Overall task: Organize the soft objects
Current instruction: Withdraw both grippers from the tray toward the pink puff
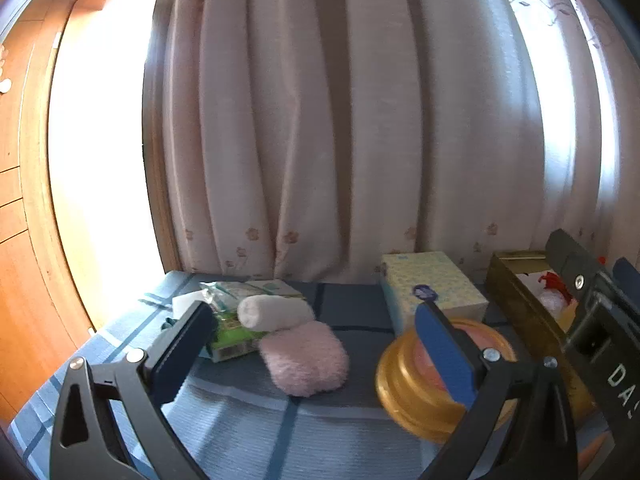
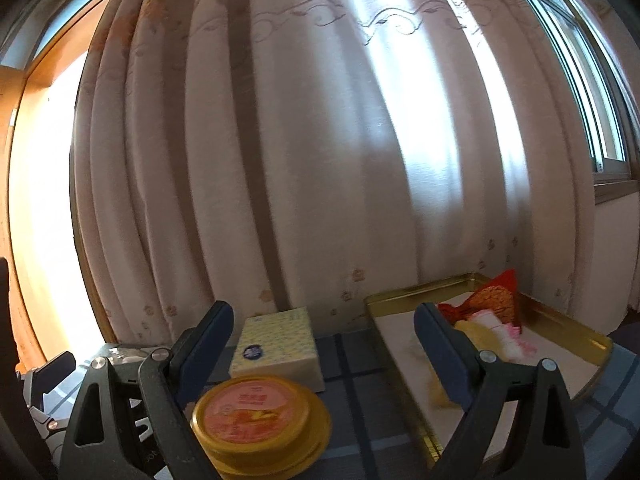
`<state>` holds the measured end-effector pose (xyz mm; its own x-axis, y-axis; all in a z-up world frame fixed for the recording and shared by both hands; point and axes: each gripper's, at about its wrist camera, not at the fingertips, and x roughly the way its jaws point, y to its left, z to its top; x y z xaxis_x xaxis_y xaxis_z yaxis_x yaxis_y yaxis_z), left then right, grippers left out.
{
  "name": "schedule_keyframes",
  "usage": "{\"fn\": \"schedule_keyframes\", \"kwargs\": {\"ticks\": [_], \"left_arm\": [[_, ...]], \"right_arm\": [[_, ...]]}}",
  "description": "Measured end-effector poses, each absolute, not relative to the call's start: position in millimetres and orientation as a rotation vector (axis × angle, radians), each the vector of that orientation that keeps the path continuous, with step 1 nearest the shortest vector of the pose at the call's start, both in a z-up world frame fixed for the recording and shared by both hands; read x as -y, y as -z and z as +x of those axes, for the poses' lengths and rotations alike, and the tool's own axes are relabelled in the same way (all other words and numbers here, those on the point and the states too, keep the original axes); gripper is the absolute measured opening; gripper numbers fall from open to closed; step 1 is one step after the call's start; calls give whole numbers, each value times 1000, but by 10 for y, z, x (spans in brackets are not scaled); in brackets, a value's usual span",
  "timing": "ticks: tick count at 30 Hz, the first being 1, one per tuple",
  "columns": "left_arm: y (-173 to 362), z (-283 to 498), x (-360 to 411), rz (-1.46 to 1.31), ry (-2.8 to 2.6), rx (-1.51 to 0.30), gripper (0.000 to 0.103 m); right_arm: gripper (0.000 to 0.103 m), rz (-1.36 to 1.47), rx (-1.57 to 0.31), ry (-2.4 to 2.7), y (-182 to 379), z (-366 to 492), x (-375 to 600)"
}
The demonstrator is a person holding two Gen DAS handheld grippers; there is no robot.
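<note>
In the left wrist view a fluffy pink cloth (image 1: 306, 358) lies on the blue checked tablecloth (image 1: 240, 420), with a rolled white towel (image 1: 274, 312) just behind it. My left gripper (image 1: 316, 332) is open and empty, its jaws either side of the pink cloth and a little short of it. In the right wrist view a gold tray (image 2: 592, 340) holds a red-orange cloth (image 2: 496, 296), a yellow cloth (image 2: 476, 330) and a white-pink cloth (image 2: 510, 340). My right gripper (image 2: 324, 340) is open and empty, left of the tray; its body shows in the left wrist view (image 1: 592, 312).
A green packet (image 1: 232, 334) and a plastic-wrapped pack (image 1: 228, 290) lie behind the towel. A tissue box (image 1: 430, 286) (image 2: 278, 344) and a round gold tin (image 1: 424, 384) (image 2: 256, 416) stand mid-table. A curtain (image 1: 340, 120) hangs behind. The tray also shows at the right (image 1: 520, 300).
</note>
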<state>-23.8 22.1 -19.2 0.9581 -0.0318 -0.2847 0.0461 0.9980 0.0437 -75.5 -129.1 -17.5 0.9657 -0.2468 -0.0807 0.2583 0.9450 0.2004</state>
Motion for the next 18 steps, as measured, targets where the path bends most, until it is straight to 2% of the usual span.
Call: {"fn": "schedule_keyframes", "kwargs": {"ticks": [18], "left_arm": [[223,31,-917,64,-107,-344,102]], "right_arm": [[93,205,-106,176,151,-488,851]]}}
